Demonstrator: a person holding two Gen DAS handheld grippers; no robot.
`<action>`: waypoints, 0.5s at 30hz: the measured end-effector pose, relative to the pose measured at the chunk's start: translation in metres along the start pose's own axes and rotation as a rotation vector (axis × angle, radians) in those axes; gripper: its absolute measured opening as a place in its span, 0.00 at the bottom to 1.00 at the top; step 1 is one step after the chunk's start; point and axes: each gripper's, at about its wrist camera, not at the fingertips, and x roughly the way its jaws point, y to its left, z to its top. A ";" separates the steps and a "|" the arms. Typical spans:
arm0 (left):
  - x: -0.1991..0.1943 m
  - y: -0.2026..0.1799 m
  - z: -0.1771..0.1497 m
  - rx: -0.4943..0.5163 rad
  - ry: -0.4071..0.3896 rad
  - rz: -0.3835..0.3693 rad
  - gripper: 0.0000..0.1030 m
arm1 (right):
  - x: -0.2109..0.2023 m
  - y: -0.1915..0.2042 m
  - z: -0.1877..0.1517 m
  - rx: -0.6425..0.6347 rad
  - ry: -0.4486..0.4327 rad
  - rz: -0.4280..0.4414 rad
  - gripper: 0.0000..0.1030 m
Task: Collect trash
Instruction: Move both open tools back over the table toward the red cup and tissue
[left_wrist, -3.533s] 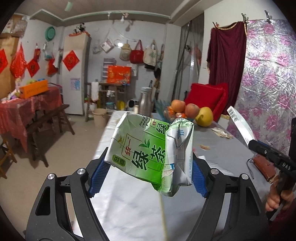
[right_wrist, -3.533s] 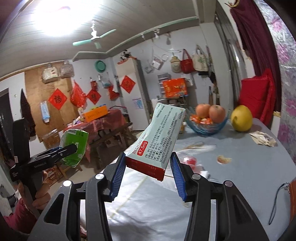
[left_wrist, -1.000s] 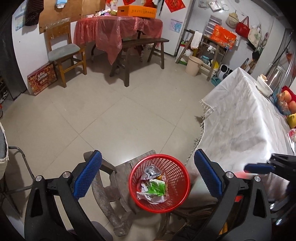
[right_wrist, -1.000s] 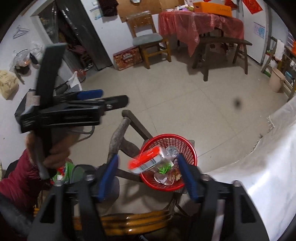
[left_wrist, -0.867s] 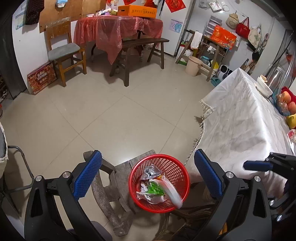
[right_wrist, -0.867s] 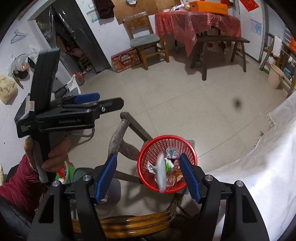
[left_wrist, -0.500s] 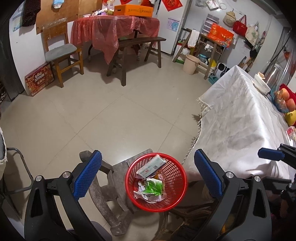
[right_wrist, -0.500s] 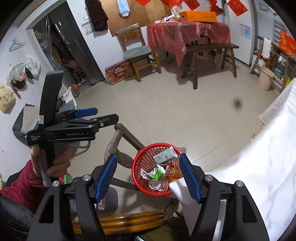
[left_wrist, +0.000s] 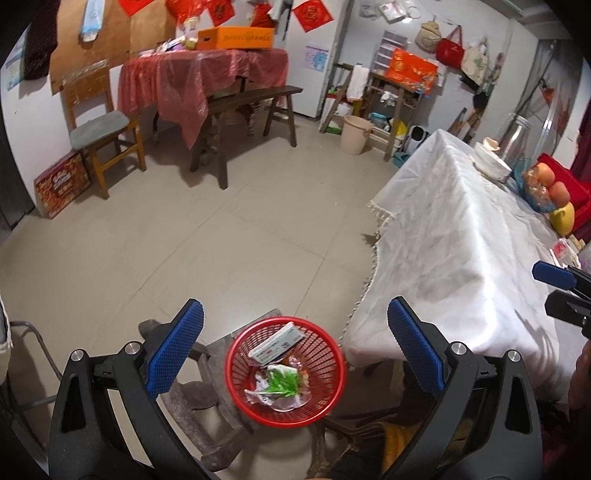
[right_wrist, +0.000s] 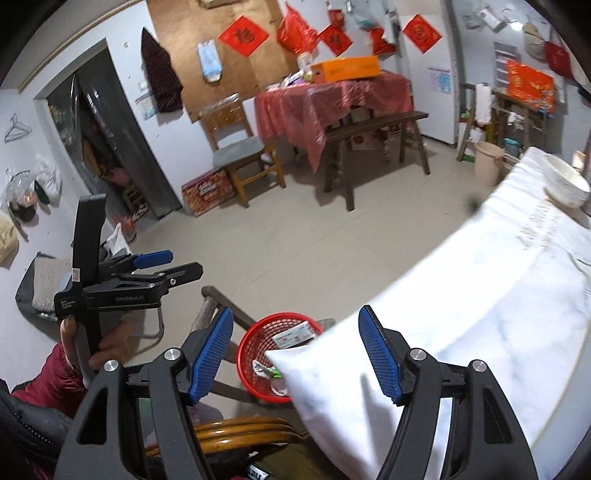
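Both sets of jaws gape empty: left gripper (left_wrist: 295, 354), right gripper (right_wrist: 295, 358). The box (left_wrist: 276, 344) (and green carton (left_wrist: 282, 382)) lies in the red basket (left_wrist: 236, 376), below and between the left jaws.

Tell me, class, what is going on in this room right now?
A person holds a two-finger gripper in each hand, collecting trash. Both the left gripper and the right gripper are open and hold nothing. Below them a red basket sits on a wooden stool beside the white-clothed table. Inside lie a flat medicine box and a crumpled green carton.
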 end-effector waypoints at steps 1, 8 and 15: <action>-0.001 -0.005 0.001 0.009 -0.003 -0.004 0.93 | -0.006 -0.005 -0.001 0.007 -0.013 -0.007 0.68; -0.013 -0.046 0.010 0.074 -0.035 -0.041 0.93 | -0.047 -0.036 -0.015 0.065 -0.097 -0.044 0.71; -0.020 -0.097 0.016 0.144 -0.056 -0.092 0.93 | -0.089 -0.074 -0.034 0.130 -0.184 -0.091 0.74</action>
